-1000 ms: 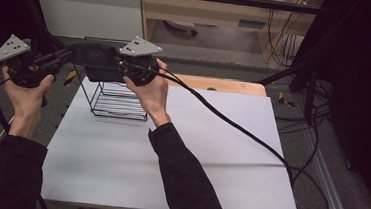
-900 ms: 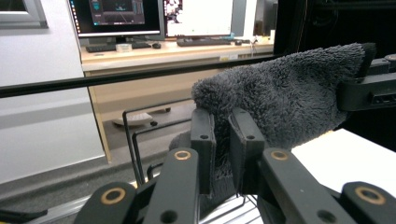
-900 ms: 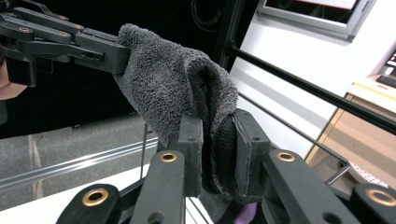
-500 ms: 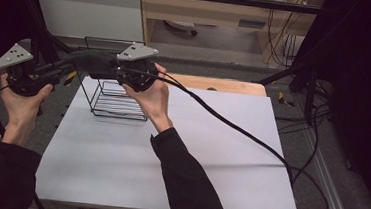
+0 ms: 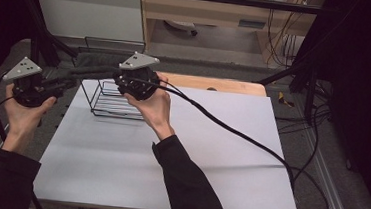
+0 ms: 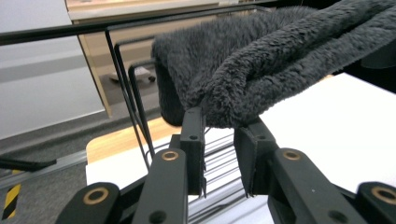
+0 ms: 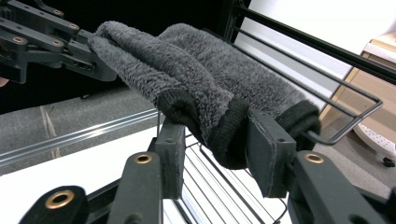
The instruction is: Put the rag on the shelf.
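I'm draping the grey fleece cloth [image 7: 205,88] over the wire rack [image 5: 111,98], both the left gripper [image 6: 219,154] and right gripper [image 7: 212,154] just opening off it; next, back away.

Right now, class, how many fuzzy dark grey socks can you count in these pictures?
2. The fuzzy dark grey socks lie side by side, draped over the black wire rack between both grippers; more could be hidden beneath them.

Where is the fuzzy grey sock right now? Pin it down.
In the high view, the fuzzy grey sock hangs at the table's far left, stretched between the left hand-held gripper and right hand-held gripper, just above the black wire rack.
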